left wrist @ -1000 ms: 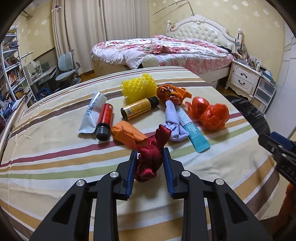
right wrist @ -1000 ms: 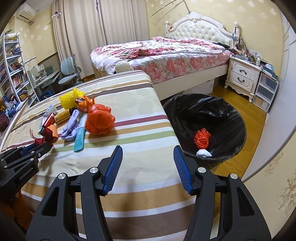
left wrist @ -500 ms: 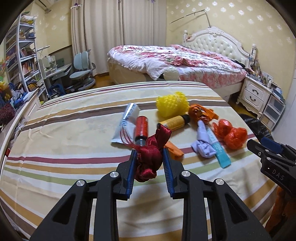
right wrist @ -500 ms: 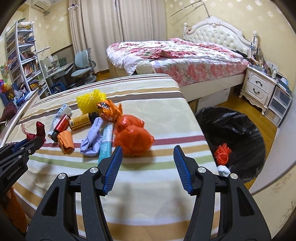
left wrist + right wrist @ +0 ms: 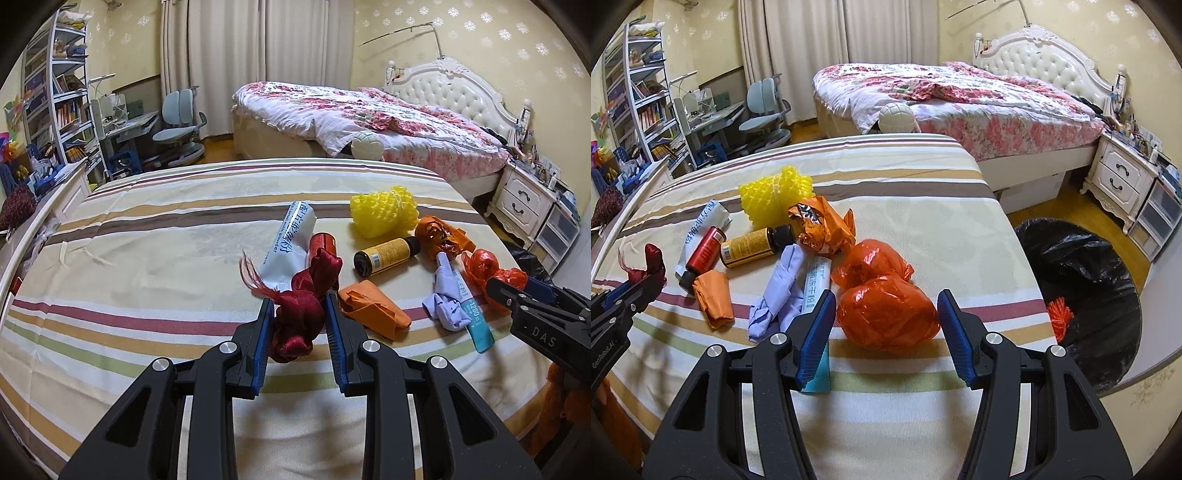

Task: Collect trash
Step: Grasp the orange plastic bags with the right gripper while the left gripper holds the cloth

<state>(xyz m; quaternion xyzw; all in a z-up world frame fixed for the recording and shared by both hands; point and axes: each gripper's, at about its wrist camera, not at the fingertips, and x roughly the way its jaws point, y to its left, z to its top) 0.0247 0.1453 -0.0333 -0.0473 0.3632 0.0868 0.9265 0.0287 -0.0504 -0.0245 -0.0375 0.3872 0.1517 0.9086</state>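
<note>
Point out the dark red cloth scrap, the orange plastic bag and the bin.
dark red cloth scrap (image 5: 299, 314), left wrist view, its bunched middle.
orange plastic bag (image 5: 886, 314), right wrist view, front bulge.
bin (image 5: 1082, 254), right wrist view, black liner's inner wall.

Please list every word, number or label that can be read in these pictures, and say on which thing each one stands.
"1200" on the teal tube.
"milk powder" on the white packet; its Chinese characters I leave unread.
"DAS" on the right gripper body.
"GenRobot.AI" on the left gripper body.
The yellow bottle label is too small to read.
</note>
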